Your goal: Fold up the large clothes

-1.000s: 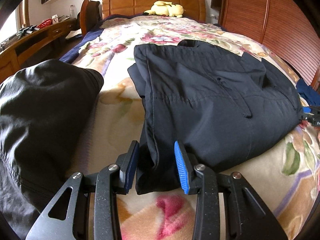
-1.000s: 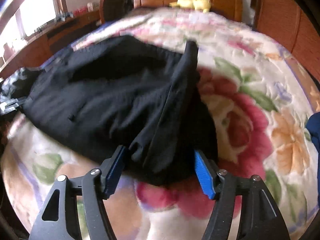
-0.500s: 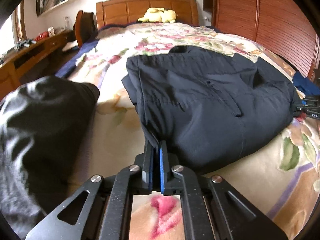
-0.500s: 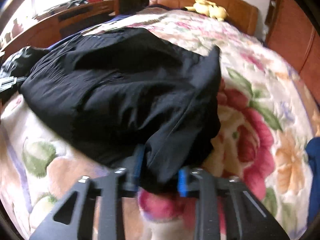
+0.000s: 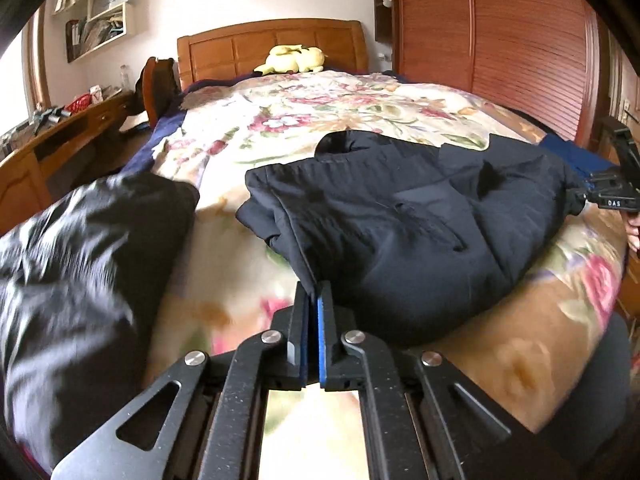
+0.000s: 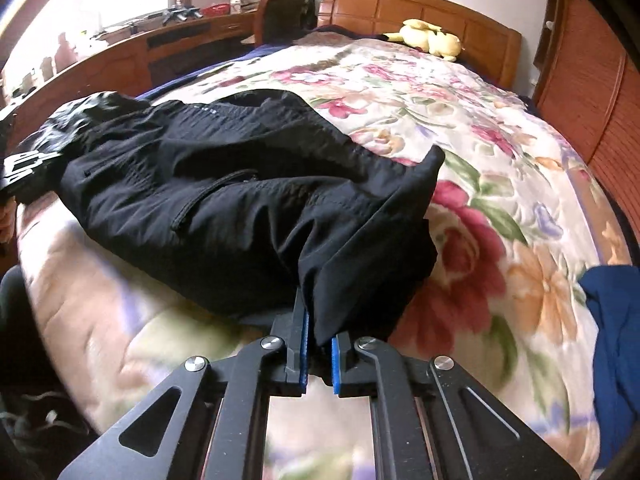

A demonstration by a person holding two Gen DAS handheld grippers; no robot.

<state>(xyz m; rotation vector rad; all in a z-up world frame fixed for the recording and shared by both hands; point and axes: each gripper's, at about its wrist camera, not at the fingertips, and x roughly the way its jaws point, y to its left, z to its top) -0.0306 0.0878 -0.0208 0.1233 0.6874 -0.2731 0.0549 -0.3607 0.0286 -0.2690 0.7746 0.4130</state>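
Note:
A dark navy garment (image 5: 400, 232) (image 6: 240, 208) lies crumpled across the floral quilt (image 5: 320, 112) of a bed. My left gripper (image 5: 314, 292) is shut on its near left hem, with the cloth pinched between the blue pads. At the other end my right gripper (image 6: 318, 332) has a thick bunch of the near right hem between its pads, and its jaws are closing tight on it. The near edge of the garment is lifted and stretched between the two. Each gripper shows at the edge of the other's view: right gripper (image 5: 612, 196), left gripper (image 6: 20, 164).
A shiny black jacket (image 5: 80, 260) lies on the bed's left side. A blue garment (image 6: 612, 340) sits at the right edge. A yellow plush toy (image 5: 292, 60) rests by the wooden headboard (image 5: 272, 44). A desk (image 5: 60, 132) runs along the left and a slatted wardrobe (image 5: 500, 40) along the right.
Both grippers went from open around the hem to shut on it. Both then drew back and up, lifting the garment's near edge off the quilt.

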